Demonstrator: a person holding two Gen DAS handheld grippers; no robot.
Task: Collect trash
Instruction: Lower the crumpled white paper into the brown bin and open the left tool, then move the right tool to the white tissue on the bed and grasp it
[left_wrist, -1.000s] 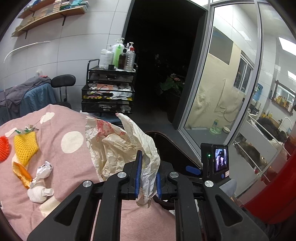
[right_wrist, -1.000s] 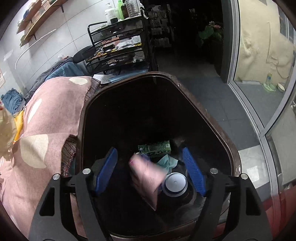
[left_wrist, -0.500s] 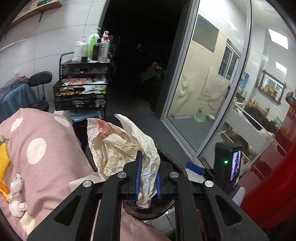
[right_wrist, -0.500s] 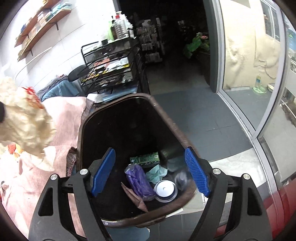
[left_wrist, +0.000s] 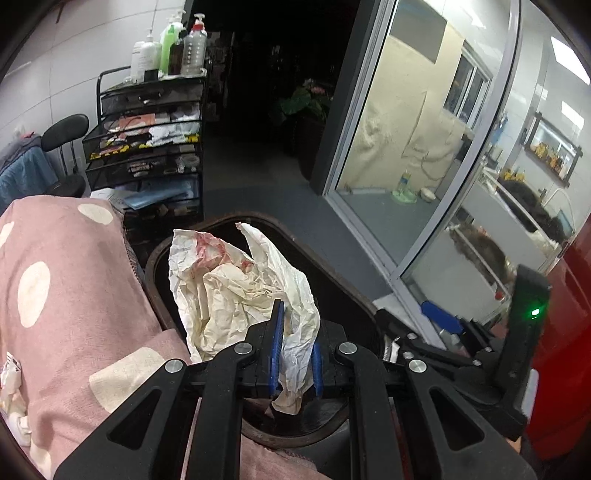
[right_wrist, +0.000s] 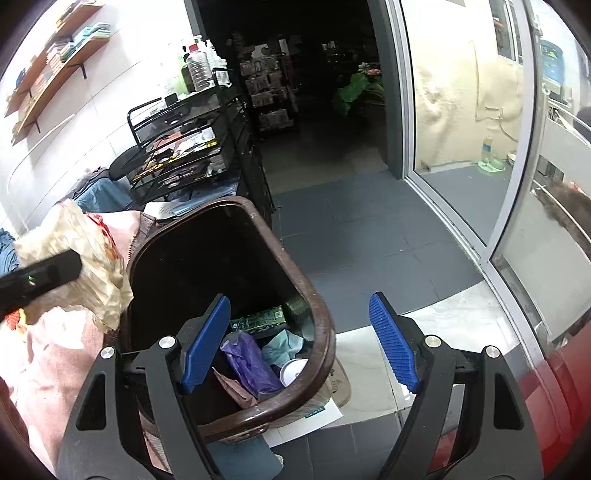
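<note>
Pinching a crumpled wrapper (left_wrist: 236, 288), the left gripper (left_wrist: 294, 347) has its blue pads closed on the lower tail, while most of the paper stands ahead of and above the fingers. Below and beyond it lies the bin (left_wrist: 354, 291), its dark mouth partly under the paper. The bulk leans left, toward the pink blanket (left_wrist: 74, 280) beside the bin; released too early, it could catch the rim and slide onto the blanket. The thin tail might also cling to a pad and not drop.

Seen from the right wrist, the right gripper (right_wrist: 301, 343) is wide open and holds nothing, hovering over the near rim of the bin (right_wrist: 317, 306), with a purple bag (right_wrist: 251, 365) and other scraps inside. The wrapper (right_wrist: 92, 266) hangs to its left, at the bin's left rim and not clearly over the opening. The two grippers are close, so a bump could knock the paper loose.
</note>
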